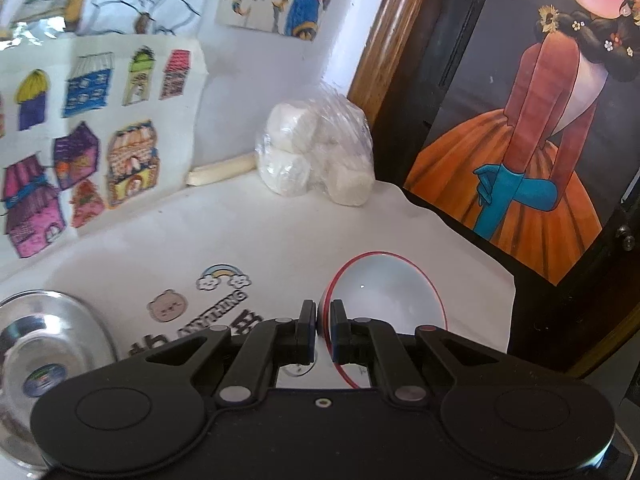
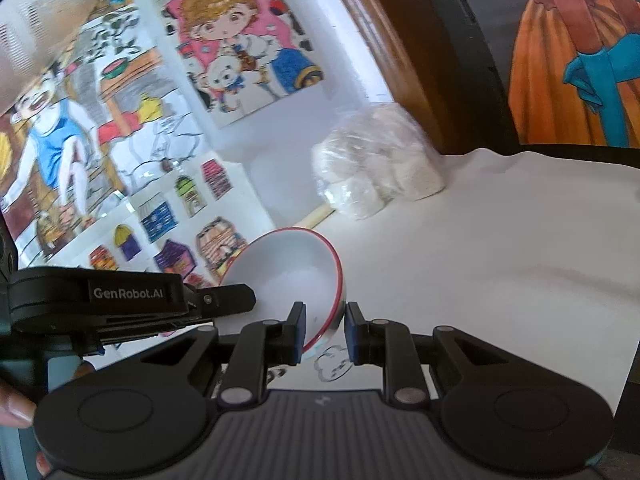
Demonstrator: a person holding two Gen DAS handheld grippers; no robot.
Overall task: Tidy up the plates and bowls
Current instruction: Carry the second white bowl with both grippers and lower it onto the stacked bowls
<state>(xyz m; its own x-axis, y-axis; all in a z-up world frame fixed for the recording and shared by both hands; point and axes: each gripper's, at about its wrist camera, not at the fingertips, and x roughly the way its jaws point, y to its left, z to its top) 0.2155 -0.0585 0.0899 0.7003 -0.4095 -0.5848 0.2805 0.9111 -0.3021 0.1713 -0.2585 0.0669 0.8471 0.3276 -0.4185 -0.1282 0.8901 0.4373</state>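
Note:
A white bowl with a red rim [image 1: 388, 296] is held tilted above the white table cloth [image 1: 280, 232]. My left gripper [image 1: 323, 330] is shut on its rim. In the right wrist view the same bowl [image 2: 292, 276] sits between the jaws of my right gripper [image 2: 324, 334], which stand a little apart around the rim; the left pad touches it, the right pad is just clear. The left gripper's body [image 2: 120, 304] reaches in from the left. A steel bowl [image 1: 44, 344] rests on the cloth at the left.
A clear bag of white rolls [image 1: 316, 156] lies at the back against the wall. Children's drawings [image 1: 80, 128] cover the wall. A dark framed painting [image 1: 528, 132] stands at the right beyond the table's edge.

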